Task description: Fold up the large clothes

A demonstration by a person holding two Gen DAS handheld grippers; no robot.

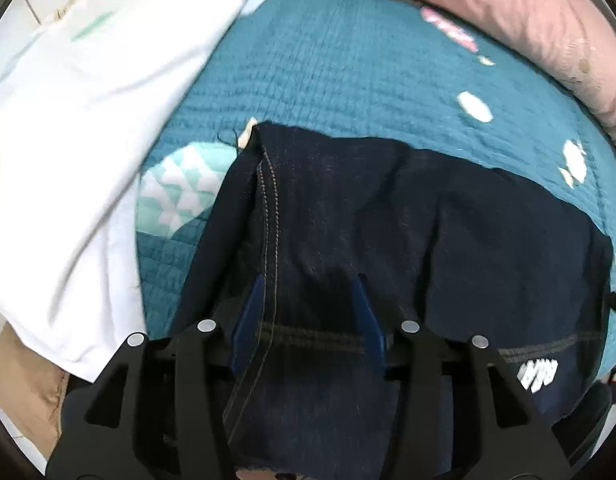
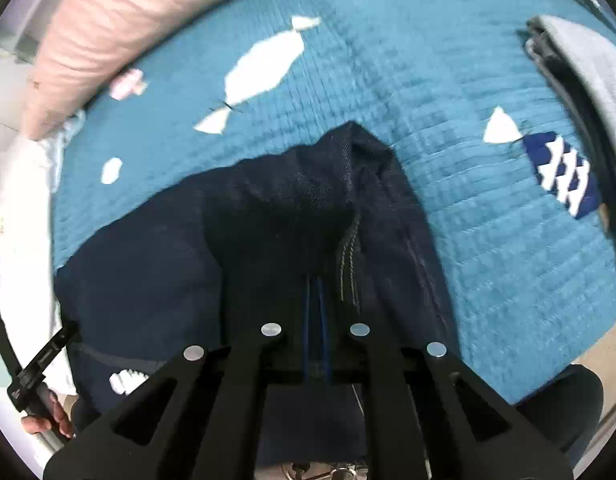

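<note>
Bed surface: teal quilted bedspread (image 1: 348,60) with white and pale-green patches, a pink ribbed bolster-like cushion (image 1: 488,4) along its far edge, white sheet or cloth (image 1: 87,120) bunched on one side. In the right wrist view, a grey folded garment (image 2: 584,64) lies at the bedspread's edge, well apart from the work.

Task item: dark navy denim garment with pale contrast stitching (image 1: 388,220), likely jeans, spread across the bedspread's near half, below both cameras. White lettering shows near its lower edge.

Left gripper (image 1: 310,280): the 2 blue pads stand apart, a stitched seam running up between them. The pads do not appear to press the cloth. Reads as a release.

Right gripper (image 2: 316,280): the blue pads are almost together, only a thin gap showing. The denim bunches up to a peak just beyond the tips, so it seems pinched on a thin fold, though the contact itself is dark and hard to confirm.

Step in hand, as judged: 1 fold is being laid, the left side let go, the right side not yet.

Next move calls for: freeing the right corner flat, then checking the far edges line up before regripping for the next fold. Risk: the peaked cloth by the right tips may settle as a wrinkle.
</note>
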